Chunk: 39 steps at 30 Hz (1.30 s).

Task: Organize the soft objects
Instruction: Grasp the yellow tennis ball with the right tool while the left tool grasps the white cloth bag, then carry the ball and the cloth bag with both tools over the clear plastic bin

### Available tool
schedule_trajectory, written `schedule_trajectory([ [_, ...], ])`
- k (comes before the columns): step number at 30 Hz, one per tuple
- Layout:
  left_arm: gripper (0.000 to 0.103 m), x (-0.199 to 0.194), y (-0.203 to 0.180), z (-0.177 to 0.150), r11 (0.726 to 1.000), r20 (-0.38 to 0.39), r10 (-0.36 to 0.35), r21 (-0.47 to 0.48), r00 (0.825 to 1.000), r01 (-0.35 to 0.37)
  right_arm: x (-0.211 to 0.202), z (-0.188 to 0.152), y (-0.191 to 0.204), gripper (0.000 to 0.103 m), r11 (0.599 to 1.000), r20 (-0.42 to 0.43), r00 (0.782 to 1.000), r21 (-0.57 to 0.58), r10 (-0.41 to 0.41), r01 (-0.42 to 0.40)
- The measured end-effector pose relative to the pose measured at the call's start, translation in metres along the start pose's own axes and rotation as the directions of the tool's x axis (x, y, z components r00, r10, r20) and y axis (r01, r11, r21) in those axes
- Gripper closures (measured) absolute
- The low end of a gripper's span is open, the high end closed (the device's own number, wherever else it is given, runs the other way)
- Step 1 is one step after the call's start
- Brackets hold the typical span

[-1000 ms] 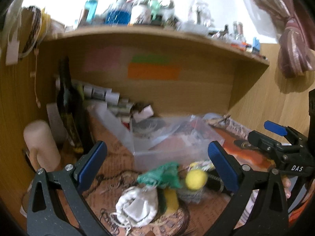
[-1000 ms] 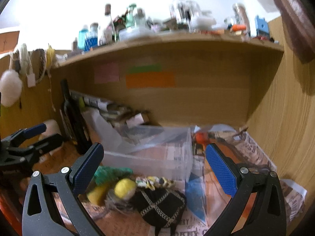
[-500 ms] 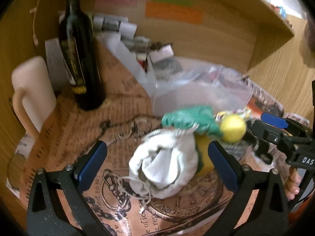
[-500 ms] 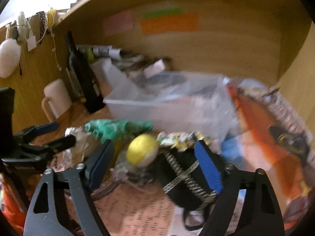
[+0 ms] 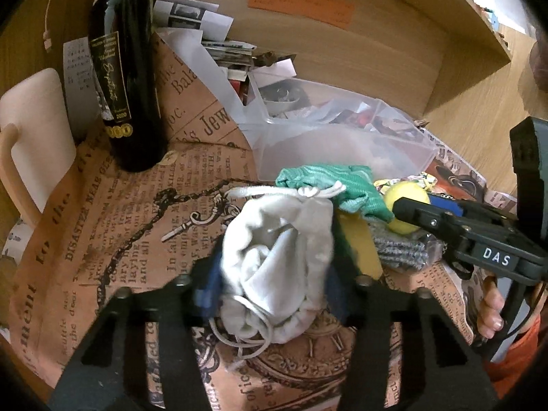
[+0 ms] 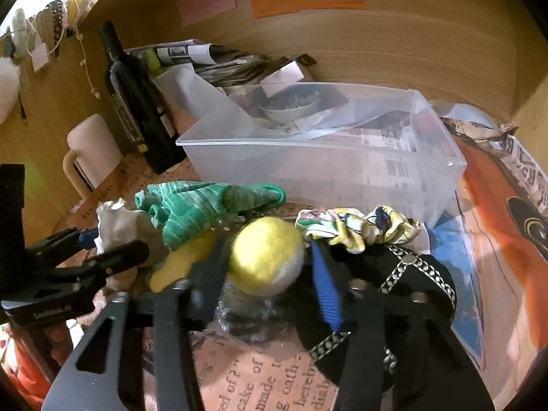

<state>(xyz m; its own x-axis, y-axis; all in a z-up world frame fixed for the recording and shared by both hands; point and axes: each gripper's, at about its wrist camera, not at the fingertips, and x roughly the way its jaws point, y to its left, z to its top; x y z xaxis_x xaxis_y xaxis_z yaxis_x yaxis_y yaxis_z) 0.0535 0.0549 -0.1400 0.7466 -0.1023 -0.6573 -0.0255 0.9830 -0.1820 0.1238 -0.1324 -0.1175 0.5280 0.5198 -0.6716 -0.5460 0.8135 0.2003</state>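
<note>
My left gripper [image 5: 270, 284] is shut on a white drawstring pouch [image 5: 277, 257] on the newspaper-covered desk. My right gripper [image 6: 267, 274] is shut on a yellow fuzzy ball [image 6: 265, 255], which also shows in the left wrist view [image 5: 407, 202]. A green knit cloth [image 6: 205, 205] lies just behind both. A yellow sponge [image 5: 359, 243] sits between pouch and ball. A patterned scrunchie [image 6: 356, 227] and a black chain-trimmed pouch [image 6: 404, 274] lie to the right. A grey scrubber [image 5: 400, 246] lies under the ball. A clear plastic bin [image 6: 342, 167] stands behind the pile.
A dark wine bottle [image 5: 126, 68] and a cream mug [image 5: 34, 137] stand at the left. Papers and clutter [image 5: 212, 34] are stacked against the wooden back wall. The wooden side wall [image 6: 534, 102] closes the right.
Both grippers have moved down onto the pile and closed: the left on the white pouch, the right on the yellow ball.
</note>
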Motion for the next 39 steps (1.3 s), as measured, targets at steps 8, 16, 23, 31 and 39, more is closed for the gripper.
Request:
schedule_trajectory([
  [8, 0.073, -0.022, 0.011, 0.016, 1.0, 0.064, 0.005, -0.02, 0.998, -0.004, -0.017, 0.013, 0.001, 0.065, 0.999, 0.06, 0.997, 0.015, 0.045, -0.046],
  [16, 0.073, -0.049, 0.009, 0.039, 0.998, 0.175, 0.053, 0.013, 0.983, -0.057, -0.05, 0.033, 0.002, 0.065, 1.0, 0.192, 0.981, 0.01, 0.021, -0.023],
  [23, 0.073, -0.055, 0.004, 0.072, 0.999, 0.255, 0.042, 0.022, 0.966, -0.049, -0.058, 0.048, -0.009, 0.065, 1.0, 0.243, 0.97, 0.019, -0.022, 0.018],
  [31, 0.073, -0.022, -0.01, 0.111, 0.999, 0.264, 0.006, 0.042, 0.965, -0.018, -0.058, 0.072, -0.027, 0.065, 0.994, 0.295, 0.95, 0.015, -0.106, 0.107],
  [39, 0.073, 0.03, -0.021, 0.138, 0.999, 0.173, -0.02, 0.043, 0.985, 0.013, -0.027, 0.09, -0.048, 0.065, 0.988, 0.23, 0.961, 0.002, -0.152, 0.156],
])
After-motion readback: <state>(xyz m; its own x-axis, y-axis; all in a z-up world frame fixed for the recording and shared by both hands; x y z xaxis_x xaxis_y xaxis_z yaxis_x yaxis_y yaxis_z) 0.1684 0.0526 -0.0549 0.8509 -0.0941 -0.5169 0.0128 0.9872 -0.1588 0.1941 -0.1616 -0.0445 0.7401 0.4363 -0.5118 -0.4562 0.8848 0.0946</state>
